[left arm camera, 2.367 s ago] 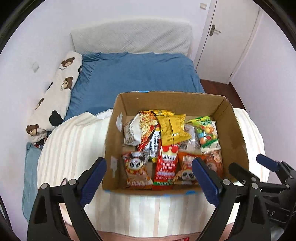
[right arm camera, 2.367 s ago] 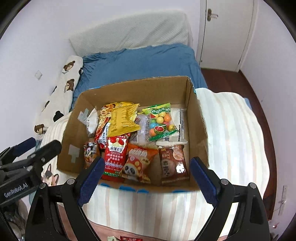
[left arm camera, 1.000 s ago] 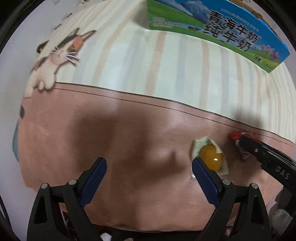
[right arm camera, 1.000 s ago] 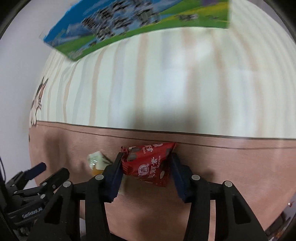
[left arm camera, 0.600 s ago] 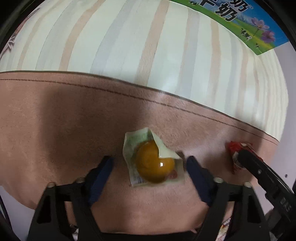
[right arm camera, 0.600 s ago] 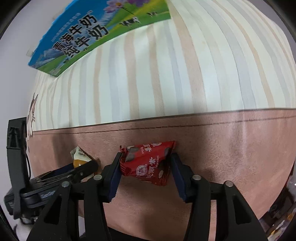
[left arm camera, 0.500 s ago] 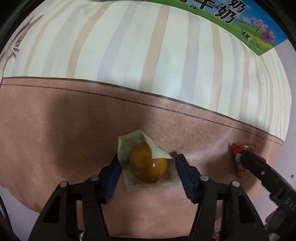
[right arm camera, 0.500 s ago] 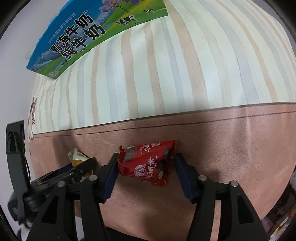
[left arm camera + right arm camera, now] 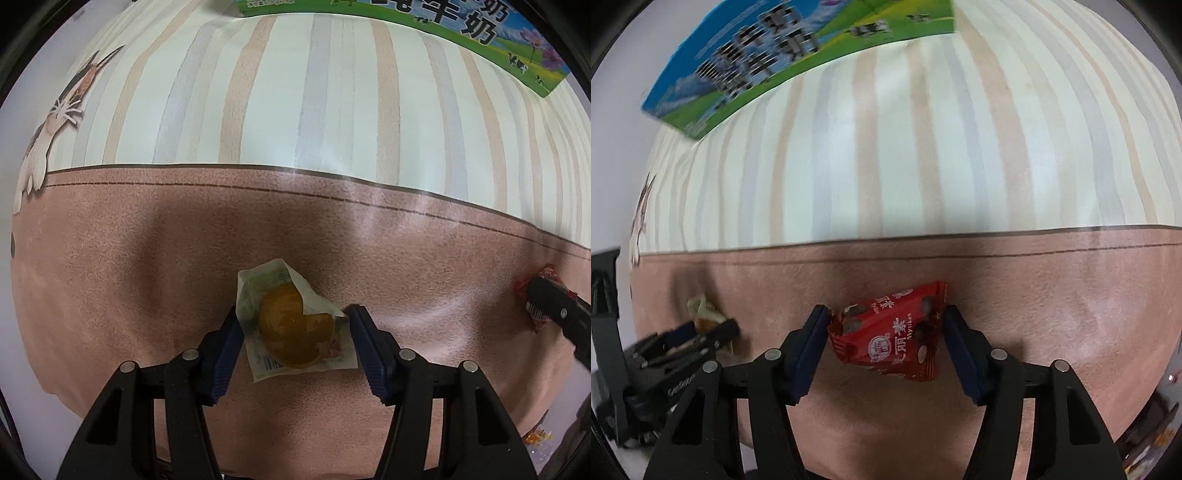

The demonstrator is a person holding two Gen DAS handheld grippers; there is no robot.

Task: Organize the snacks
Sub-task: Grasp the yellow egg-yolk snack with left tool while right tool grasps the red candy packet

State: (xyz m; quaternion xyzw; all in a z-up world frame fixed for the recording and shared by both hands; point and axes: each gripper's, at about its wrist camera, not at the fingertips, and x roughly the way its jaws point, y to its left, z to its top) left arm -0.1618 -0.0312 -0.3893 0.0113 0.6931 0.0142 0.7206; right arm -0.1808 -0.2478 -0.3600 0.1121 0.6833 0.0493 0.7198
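Observation:
An orange jelly cup in a pale green-white wrapper (image 9: 295, 325) lies on the brown band of the bedspread (image 9: 147, 277). My left gripper (image 9: 295, 332) has its blue pads against both sides of the wrapper. A red snack packet with white lettering (image 9: 894, 332) sits between the pads of my right gripper (image 9: 886, 328), which is shut on it and holds it tilted just above the brown band. The right gripper and red packet (image 9: 539, 302) also show at the far right of the left wrist view. The left gripper (image 9: 683, 339) shows at the lower left of the right wrist view.
The printed blue-green side of the snack box (image 9: 443, 22) stands at the top on the striped cream part of the bedspread (image 9: 923, 147). A cat print (image 9: 59, 122) is at the left edge. Loose wrappers (image 9: 539, 439) lie low at the right.
Both grippers came down from above the open snack box to the brown band. The left jaws narrowed around the jelly cup. The right gripper keeps the red packet and has lifted and tilted it slightly.

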